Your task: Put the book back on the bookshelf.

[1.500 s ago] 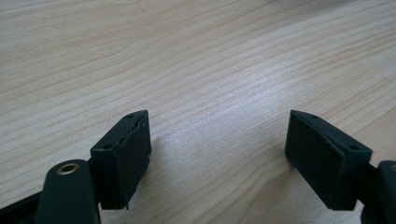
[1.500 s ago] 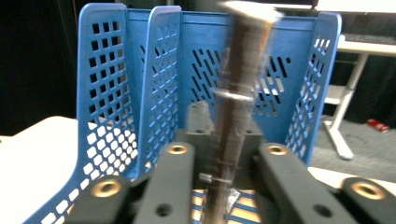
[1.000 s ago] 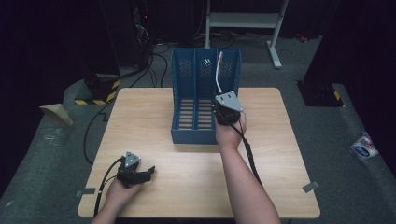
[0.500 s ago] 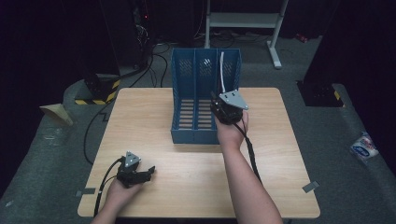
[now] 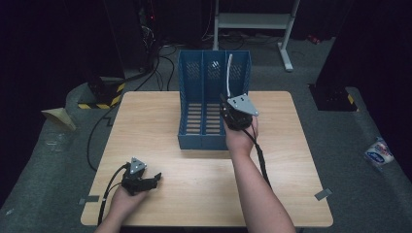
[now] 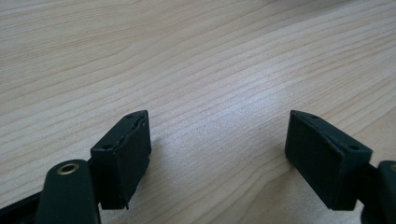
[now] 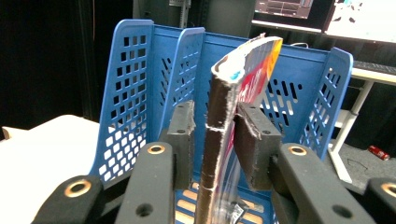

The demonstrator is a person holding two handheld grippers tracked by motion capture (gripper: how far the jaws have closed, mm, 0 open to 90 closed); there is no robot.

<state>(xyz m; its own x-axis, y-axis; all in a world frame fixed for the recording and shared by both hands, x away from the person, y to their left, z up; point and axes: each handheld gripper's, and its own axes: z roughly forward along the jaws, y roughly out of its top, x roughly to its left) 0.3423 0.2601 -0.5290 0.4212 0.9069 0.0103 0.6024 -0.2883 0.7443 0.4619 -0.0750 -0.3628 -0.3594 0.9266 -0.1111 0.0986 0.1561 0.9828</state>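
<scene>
Blue file rack [image 5: 201,114] far on the desk [image 5: 145,126] | we hold a book [image 7: 233,116] upright over its right slot, right tool [image 5: 233,114] having just closed on it | left tool [image 5: 145,182] wide, near-left | lowering and release remain.

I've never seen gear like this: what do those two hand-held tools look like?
Both are black. The left tool and the right tool each have two blocky flat-faced jaws, brass-ringed screw holes, a grey three-cornered top plate and a trailing black cable. The forearms are bare, with no sleeves.
</scene>
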